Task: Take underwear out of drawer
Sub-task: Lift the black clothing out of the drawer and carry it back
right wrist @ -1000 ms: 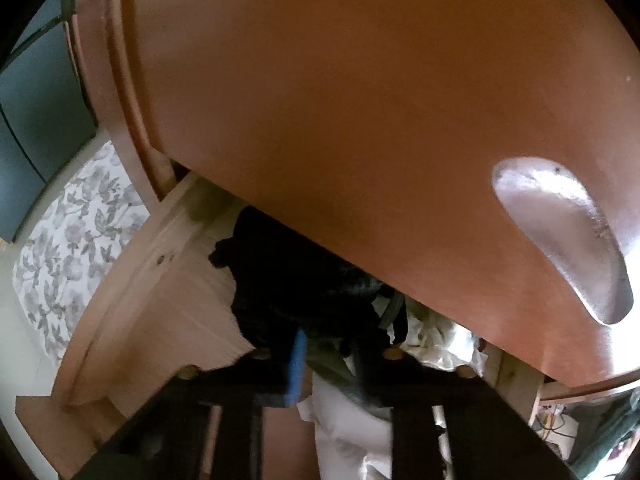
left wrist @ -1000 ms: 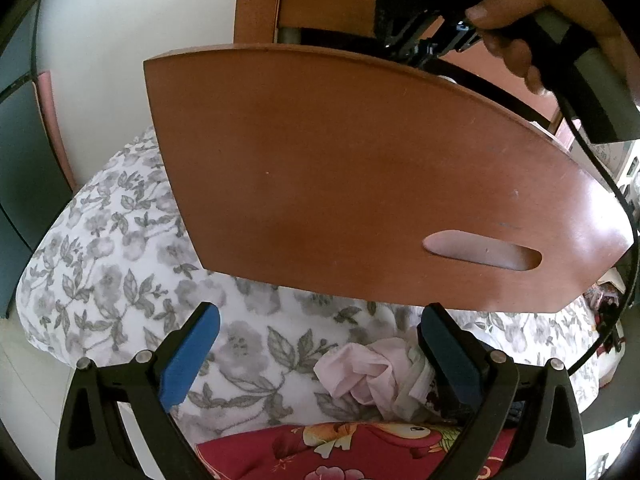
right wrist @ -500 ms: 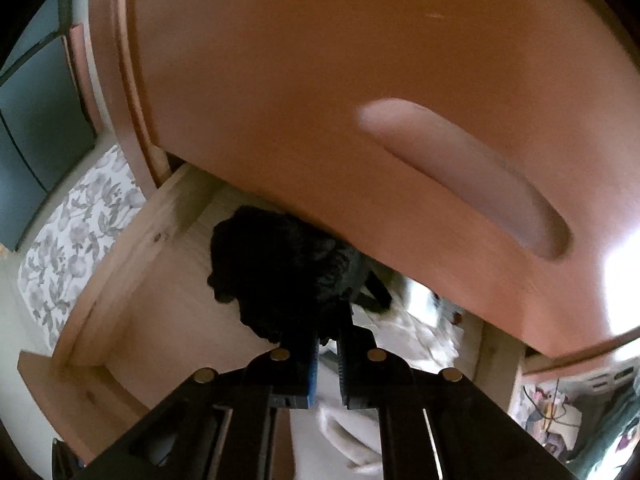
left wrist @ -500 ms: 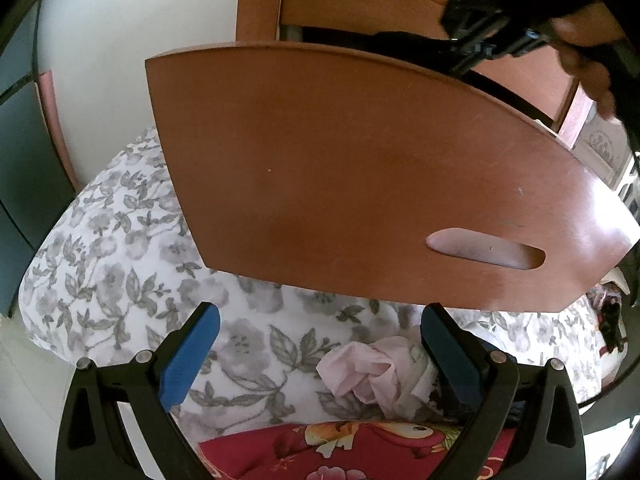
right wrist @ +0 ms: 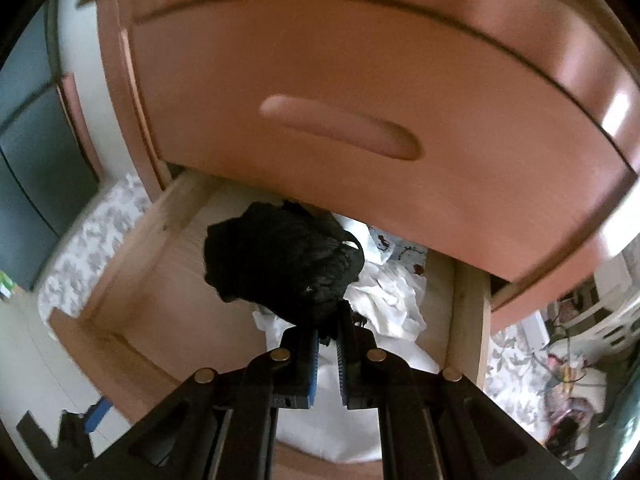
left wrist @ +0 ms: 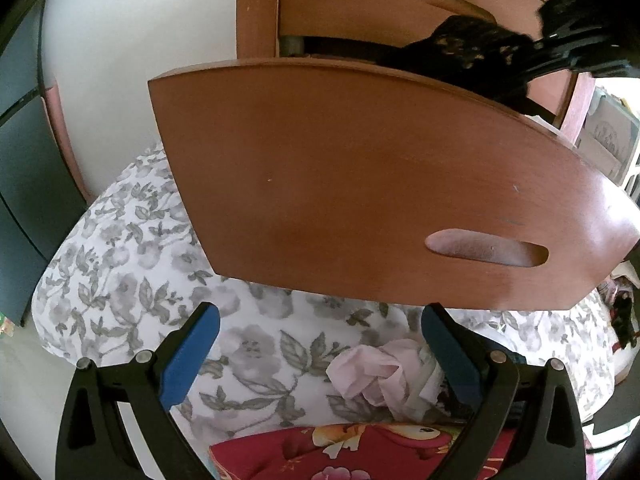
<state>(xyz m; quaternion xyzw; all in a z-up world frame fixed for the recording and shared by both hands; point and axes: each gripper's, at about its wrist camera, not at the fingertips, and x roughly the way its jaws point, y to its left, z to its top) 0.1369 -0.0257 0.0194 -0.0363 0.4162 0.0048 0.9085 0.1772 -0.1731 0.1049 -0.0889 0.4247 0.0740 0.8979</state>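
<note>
The right gripper [right wrist: 325,340] has its jaws closed tight on the black underwear [right wrist: 280,268], which hangs just past them above the open drawer [right wrist: 120,264], while the left gripper [left wrist: 320,356], jaws wide open and empty, waits lower by the bed [left wrist: 120,248]

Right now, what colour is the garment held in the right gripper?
Black; the underwear shows best in the right wrist view, pinched by the right gripper.
</note>
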